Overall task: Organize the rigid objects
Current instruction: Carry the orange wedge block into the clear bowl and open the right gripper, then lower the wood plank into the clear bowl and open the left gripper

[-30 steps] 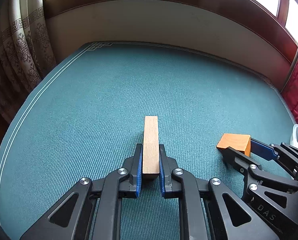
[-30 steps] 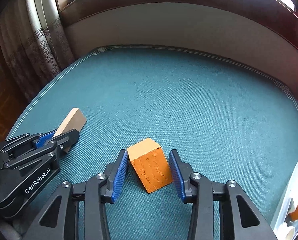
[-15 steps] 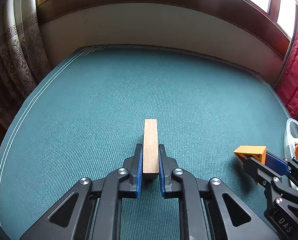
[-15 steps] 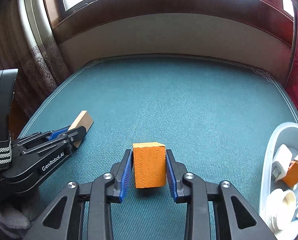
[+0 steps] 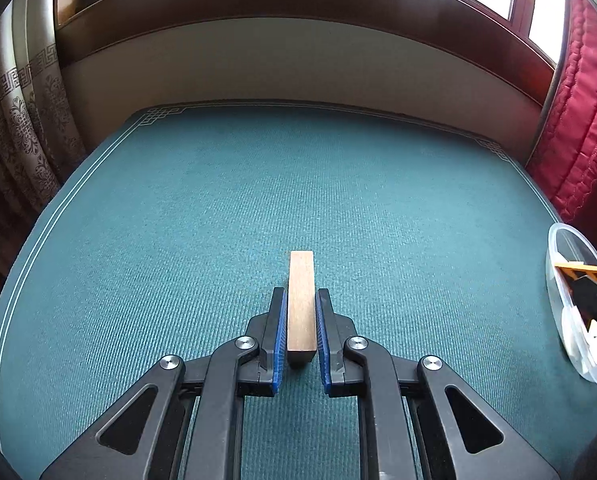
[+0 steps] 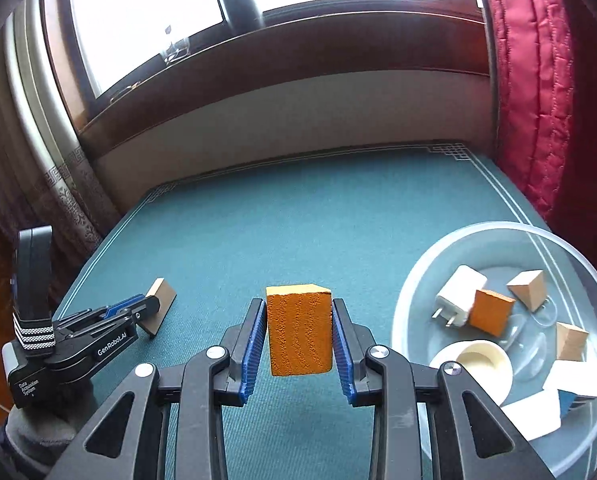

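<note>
Orange block: the right gripper [image 6: 299, 336] has it clamped between its blue fingers [image 6: 253, 344]. The orange block [image 6: 299, 330] hangs clear above the green desk [image 6: 298, 220], to the left of the clear bowl [image 6: 418, 280].
Right fingers: pressed on the two side faces of the block, about at the middle of its height; the flat faces give the pads a full seat.
How the orange block handles: it looks stiff and light, probably painted wood or dense foam. The grainy surface should not slip easily. It looks not fragile, so a short drop into the bowl seems safe.
Plain wooden block: a long, narrow piece, clamped on its two long sides in the left gripper [image 5: 301, 320]. The plain wooden block [image 5: 301, 300] points away from the camera, low over the desk; whether its end touches the cloth, the views do not tell.
Left fingers: closed on the near half of the piece, so the far half sticks out free. The piece seems rigid and light; a hold nearer the middle would probably swing less.
Bowl contents: a white charger plug [image 6: 456, 296], a smaller orange block [image 6: 490, 312], wooden wedges [image 6: 528, 290], a white cup [image 6: 478, 364] and white flat pieces.
Caution: the bowl is thin clear plastic, likely light, and could slide if a block knocks its rim.
Step in hand: carrying the orange block toward the bowl, as it seems.
</note>
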The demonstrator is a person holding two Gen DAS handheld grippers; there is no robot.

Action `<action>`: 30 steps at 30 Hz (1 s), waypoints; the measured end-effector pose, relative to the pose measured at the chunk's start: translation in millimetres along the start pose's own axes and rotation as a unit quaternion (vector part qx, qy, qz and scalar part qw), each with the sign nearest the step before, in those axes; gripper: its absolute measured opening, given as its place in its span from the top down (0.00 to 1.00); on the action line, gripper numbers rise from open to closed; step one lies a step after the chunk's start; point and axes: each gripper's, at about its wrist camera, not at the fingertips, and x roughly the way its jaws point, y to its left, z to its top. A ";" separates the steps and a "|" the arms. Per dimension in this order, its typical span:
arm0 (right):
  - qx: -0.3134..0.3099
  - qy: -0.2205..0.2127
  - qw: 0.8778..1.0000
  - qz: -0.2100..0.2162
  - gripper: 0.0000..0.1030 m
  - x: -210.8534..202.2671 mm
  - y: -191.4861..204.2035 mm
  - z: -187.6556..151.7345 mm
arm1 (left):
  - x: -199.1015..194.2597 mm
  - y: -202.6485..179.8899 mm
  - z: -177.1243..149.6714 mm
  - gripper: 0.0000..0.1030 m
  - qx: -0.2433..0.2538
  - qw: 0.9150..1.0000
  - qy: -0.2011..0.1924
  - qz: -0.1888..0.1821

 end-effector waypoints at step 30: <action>0.089 -0.097 0.982 -0.133 0.49 -69.3 -97.6 -25.2 | 8.5 -14.1 1.0 0.87 0.037 0.999 0.006 0.012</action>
